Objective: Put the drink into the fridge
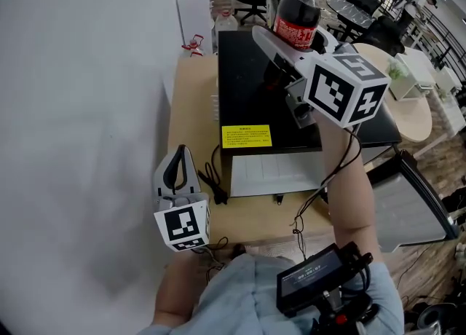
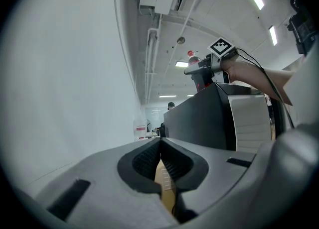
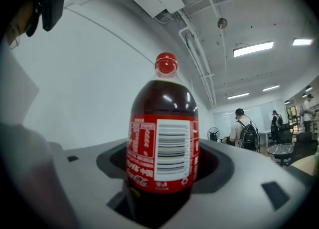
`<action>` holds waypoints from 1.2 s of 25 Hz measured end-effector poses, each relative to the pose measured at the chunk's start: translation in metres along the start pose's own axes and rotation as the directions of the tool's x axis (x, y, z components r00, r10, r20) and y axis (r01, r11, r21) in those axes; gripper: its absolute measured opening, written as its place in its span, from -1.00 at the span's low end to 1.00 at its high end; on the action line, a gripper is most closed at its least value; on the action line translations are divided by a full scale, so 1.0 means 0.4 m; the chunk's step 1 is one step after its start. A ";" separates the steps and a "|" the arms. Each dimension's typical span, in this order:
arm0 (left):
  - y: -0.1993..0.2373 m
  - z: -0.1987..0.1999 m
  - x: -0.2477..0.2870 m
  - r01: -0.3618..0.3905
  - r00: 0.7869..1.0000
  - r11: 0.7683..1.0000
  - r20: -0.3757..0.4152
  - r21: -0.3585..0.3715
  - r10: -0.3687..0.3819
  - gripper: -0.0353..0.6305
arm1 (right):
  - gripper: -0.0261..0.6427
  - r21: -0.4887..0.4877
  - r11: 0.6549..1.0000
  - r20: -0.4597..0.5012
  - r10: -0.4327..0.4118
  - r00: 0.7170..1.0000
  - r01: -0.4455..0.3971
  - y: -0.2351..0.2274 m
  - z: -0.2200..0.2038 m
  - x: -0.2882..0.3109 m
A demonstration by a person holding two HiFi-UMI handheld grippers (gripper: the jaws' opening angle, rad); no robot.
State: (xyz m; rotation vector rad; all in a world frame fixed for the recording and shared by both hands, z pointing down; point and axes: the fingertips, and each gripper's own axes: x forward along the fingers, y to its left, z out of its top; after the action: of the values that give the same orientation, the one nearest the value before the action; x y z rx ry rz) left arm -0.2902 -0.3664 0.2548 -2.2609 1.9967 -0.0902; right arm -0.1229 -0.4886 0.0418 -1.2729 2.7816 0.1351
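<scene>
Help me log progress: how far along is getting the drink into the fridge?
Done: the cola bottle is gripped in the right gripper, over the fridge. In hand: only that; the left gripper is shut and empty. Left: the fridge door looks closed, so open it and set the bottle inside.

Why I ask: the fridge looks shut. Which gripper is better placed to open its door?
Left. The left gripper is empty, jaws together, low beside the black fridge's front. The right gripper is closed on the cola bottle up over the fridge top.
</scene>
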 end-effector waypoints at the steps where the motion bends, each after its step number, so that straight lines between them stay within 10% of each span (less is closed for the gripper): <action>1: 0.005 -0.001 -0.004 -0.002 1.000 1.000 -0.001 0.001 0.002 -0.87 | 0.02 0.003 1.000 0.000 -0.004 1.000 0.004 0.001 0.000 -0.002; 30: -0.238 0.034 -0.315 0.046 0.998 0.998 0.047 0.040 -0.048 -0.87 | 0.02 0.006 0.990 0.123 0.139 0.983 -0.141 0.233 0.133 -0.475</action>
State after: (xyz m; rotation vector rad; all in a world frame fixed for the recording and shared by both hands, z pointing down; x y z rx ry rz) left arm -0.2106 -0.2295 0.2586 -2.2645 1.9020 -0.0779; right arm -0.0679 -0.2794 0.0142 -1.0282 2.7598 0.1945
